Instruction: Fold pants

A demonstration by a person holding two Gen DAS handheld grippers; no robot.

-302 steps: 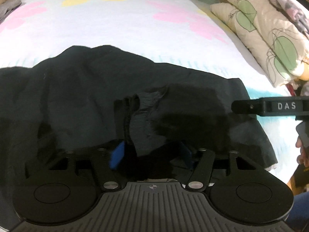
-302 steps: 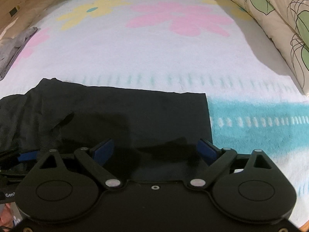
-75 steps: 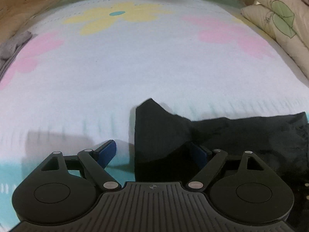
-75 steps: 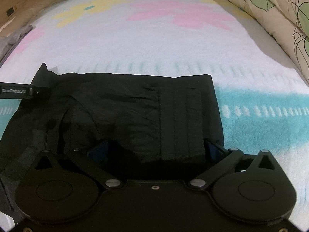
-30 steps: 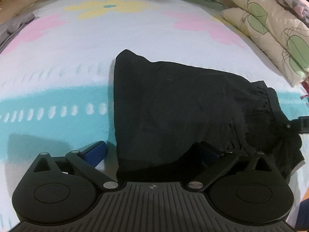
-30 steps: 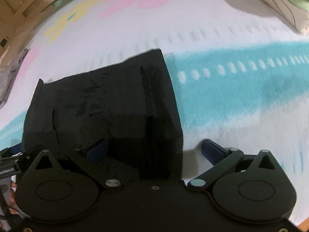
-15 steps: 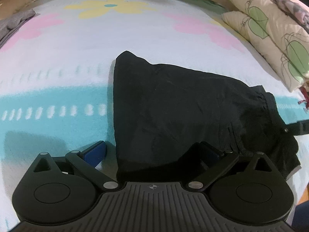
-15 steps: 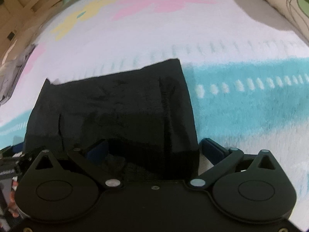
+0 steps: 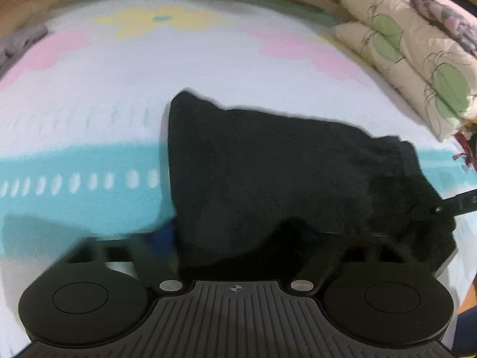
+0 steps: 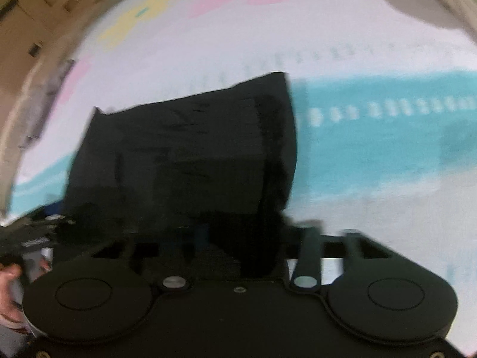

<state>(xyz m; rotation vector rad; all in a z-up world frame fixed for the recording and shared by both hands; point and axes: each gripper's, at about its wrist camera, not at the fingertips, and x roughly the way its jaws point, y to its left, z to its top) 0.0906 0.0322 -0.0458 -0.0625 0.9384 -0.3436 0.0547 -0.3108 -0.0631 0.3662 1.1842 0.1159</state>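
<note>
Pants (image 9: pixel 268 173), one black pair folded into a compact bundle, lie on the bed (image 9: pixel 208 68) across the teal stripe of its flowered blanket, just beyond both tools. Two hand-held grippers are in view. The left hand-held gripper (image 9: pixel 235 238) has its fingers drawn in around the near edge of the cloth; only a blurred blue pad (image 9: pixel 167 232) shows at the left, the other finger being lost under the black fabric, so I cannot tell whether it has actually clamped the pants. The right hand-held gripper (image 10: pixel 238 238) likewise has its linkage pulled inward with fabric bunched between the fingers, but motion blur smears the tips and its grip cannot be told either. Two pillows (image 9: pixel 411 68) with green leaf prints are stacked at the far right, cut off by the frame edge. One grey garment (image 9: pixel 21 44) at the far left is blurred. A bare hand (image 10: pixel 10 295) shows partly at the lower left of the right wrist view.
</note>
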